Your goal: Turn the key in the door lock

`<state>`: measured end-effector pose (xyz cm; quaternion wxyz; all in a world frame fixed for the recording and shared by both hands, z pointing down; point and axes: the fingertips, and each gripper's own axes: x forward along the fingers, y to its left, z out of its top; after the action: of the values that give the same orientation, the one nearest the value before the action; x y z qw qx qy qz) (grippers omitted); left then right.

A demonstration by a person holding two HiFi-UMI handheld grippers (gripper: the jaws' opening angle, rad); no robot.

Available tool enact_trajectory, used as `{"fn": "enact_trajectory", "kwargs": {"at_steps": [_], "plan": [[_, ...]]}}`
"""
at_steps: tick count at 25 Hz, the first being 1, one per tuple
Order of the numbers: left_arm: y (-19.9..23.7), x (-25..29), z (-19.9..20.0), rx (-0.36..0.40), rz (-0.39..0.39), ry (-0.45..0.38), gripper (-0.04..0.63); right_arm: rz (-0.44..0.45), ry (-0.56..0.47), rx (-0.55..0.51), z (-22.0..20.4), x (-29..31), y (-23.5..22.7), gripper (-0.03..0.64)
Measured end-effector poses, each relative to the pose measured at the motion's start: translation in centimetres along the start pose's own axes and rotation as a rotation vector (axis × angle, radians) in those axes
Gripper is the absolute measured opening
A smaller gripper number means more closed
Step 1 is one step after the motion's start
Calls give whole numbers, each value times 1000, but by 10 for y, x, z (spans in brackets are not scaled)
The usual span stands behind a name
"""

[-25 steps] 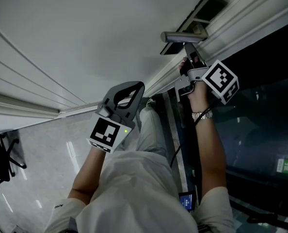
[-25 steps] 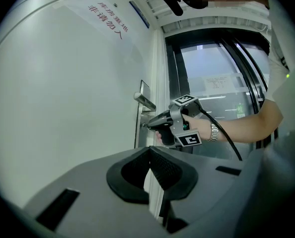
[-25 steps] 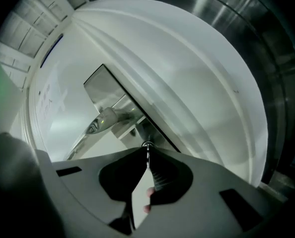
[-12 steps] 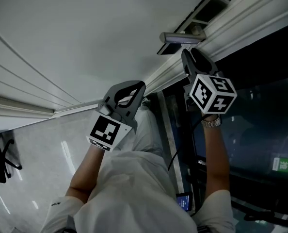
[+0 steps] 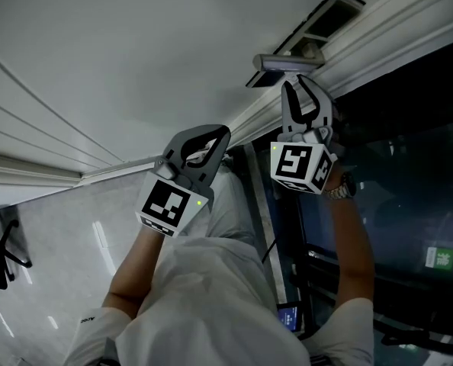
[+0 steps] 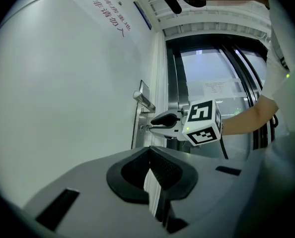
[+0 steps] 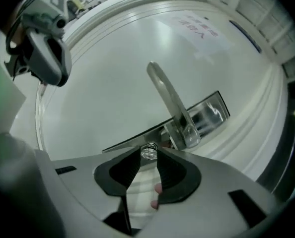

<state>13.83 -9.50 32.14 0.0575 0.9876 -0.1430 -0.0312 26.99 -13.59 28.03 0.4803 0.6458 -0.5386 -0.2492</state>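
Observation:
The white door (image 5: 135, 52) carries a metal lever handle (image 5: 284, 59) (image 7: 170, 103) on a shiny lock plate (image 7: 209, 114). A small silver key (image 7: 148, 151) sticks out of the lock below the handle. My right gripper (image 5: 297, 82) (image 7: 148, 156) points at it. Its jaws have just been opening and stand apart, with the key's head between the fingertips and not pinched. My left gripper (image 5: 219, 134) (image 6: 150, 153) hangs shut and empty in front of the door, well to the left of the handle. The left gripper view also shows the right gripper (image 6: 160, 119) at the lock.
Dark glass panels (image 5: 409, 174) in a metal frame stand right of the door. The door's moulded edge (image 5: 249, 124) runs between my two grippers. An office chair (image 5: 1, 250) stands on the shiny floor at far left. Red lettering (image 6: 112, 19) is on the door.
My right gripper has rolled about a quarter turn, so its marker cube now faces me. Its jaws, closed at the lock before, now stand apart. The left gripper has stayed put.

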Motion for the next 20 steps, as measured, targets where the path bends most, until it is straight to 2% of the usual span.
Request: {"fn": "enact_trajectory", "kwargs": {"at_steps": [4,7,13,20], "plan": [[6,-4,-3,-8,14,4,5,-11,-1,-225,0,5,5,100],[10,-6,-3,-9,21,3,5,0,8,-301,1,8,9,98],[11,-7,-4,-7,19,6,6,-3,41,-370,-5,14,12,98],[19,-15,-3,-4,37,7,5,-26,46,-316,-1,23,9,84]]}}
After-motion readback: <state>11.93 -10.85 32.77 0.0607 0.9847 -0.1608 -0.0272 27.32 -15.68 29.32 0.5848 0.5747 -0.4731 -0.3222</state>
